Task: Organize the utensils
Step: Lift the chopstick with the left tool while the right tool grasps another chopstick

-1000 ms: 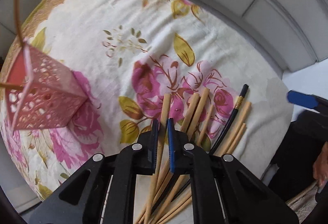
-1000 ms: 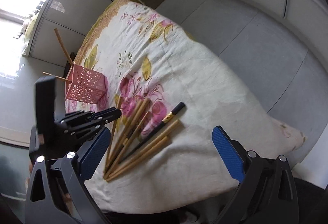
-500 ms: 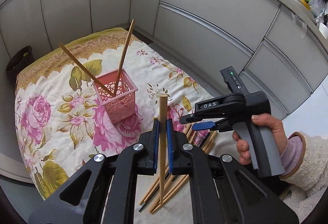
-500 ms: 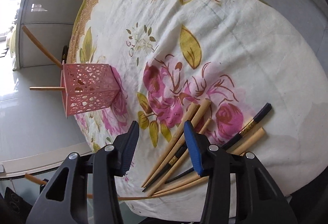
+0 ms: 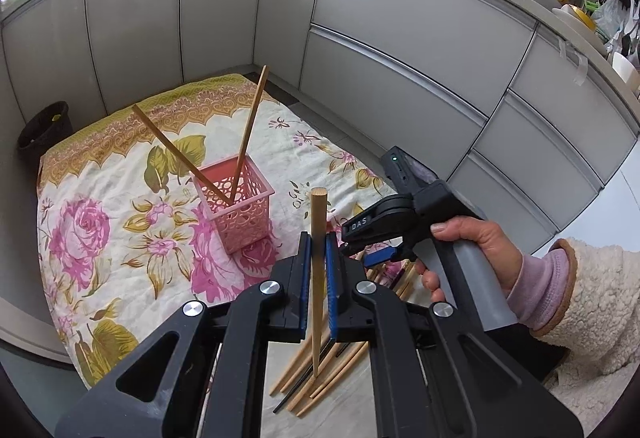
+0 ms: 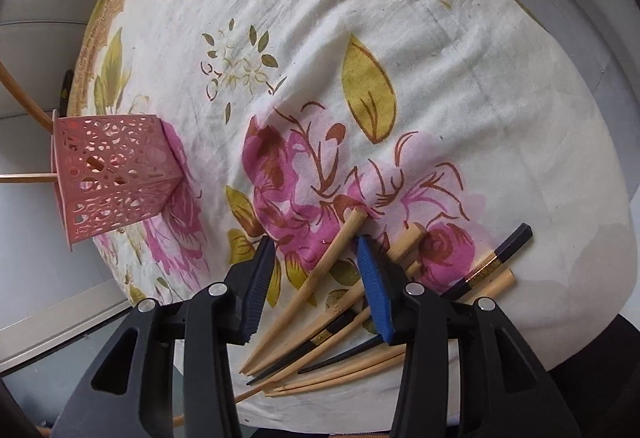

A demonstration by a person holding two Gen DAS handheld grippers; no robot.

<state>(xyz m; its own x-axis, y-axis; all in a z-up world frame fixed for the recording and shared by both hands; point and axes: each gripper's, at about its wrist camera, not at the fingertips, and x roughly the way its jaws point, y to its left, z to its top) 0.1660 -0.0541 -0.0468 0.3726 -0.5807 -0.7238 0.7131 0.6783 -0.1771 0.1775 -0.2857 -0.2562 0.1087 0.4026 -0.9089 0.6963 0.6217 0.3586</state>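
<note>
Left tool holds chopstick above cloth.

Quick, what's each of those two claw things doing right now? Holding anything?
Left gripper: shut on one wooden chopstick, lifted above the cloth.
Right gripper: open, holding nothing, low over the chopstick pile.

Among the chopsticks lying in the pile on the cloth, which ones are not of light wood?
The two black chopsticks with gold bands. They lie among the light wooden chopsticks, which are plain and have no bands.
</note>
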